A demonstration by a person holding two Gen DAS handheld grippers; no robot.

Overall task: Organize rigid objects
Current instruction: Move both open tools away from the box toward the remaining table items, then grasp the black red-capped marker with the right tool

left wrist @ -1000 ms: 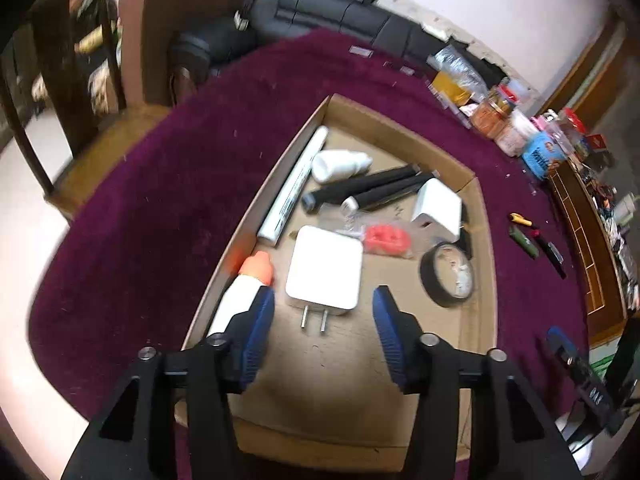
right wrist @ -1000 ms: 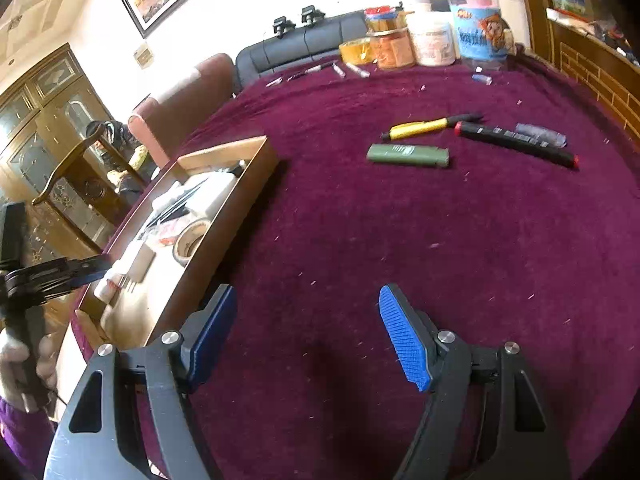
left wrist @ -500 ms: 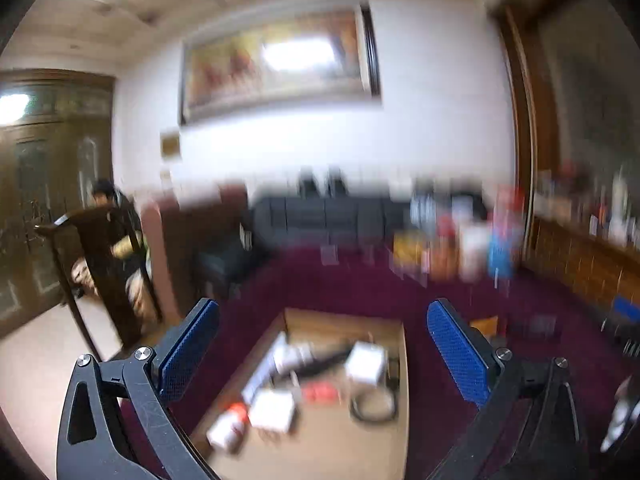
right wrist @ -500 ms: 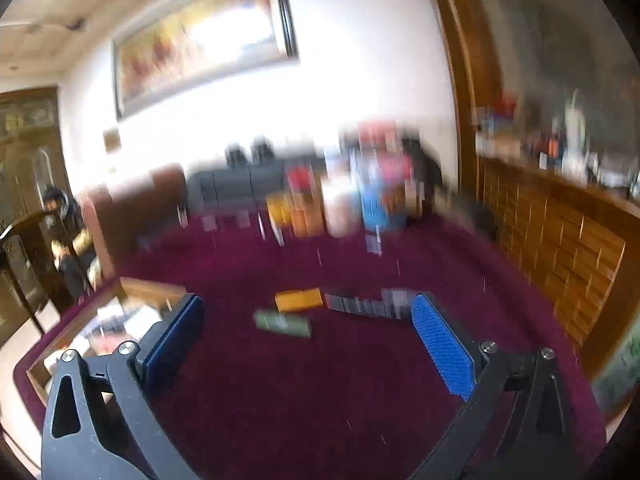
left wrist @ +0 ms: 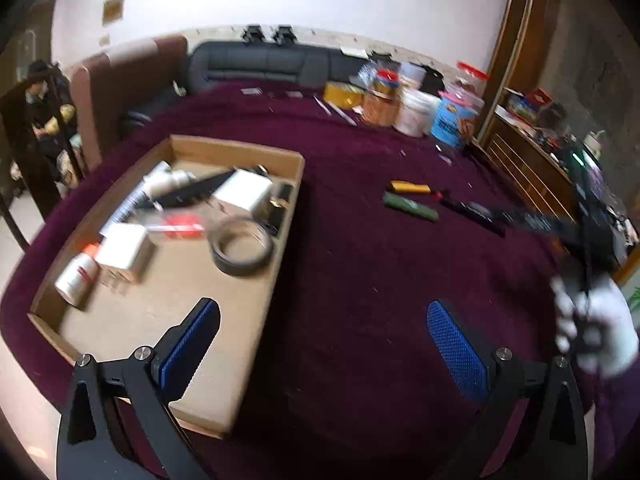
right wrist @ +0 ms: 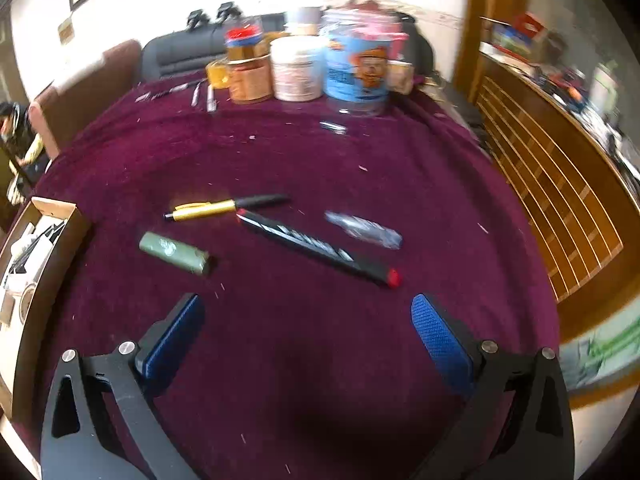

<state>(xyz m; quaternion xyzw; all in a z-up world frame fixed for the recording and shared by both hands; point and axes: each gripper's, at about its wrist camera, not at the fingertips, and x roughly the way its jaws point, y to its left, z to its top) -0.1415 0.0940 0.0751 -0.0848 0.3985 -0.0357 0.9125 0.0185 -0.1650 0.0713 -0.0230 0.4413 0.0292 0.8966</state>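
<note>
Four loose items lie ahead of the wide-open right gripper (right wrist: 306, 322)

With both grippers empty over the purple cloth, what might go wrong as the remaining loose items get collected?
1. The green lighter, yellow pen and black marker lie close together; the wide-open right gripper may nudge a neighbour while closing on one.
2. The clear wrapped item looks slippery and flat, so it may slip free.
3. The cardboard tray is already crowded at its far end.
</note>
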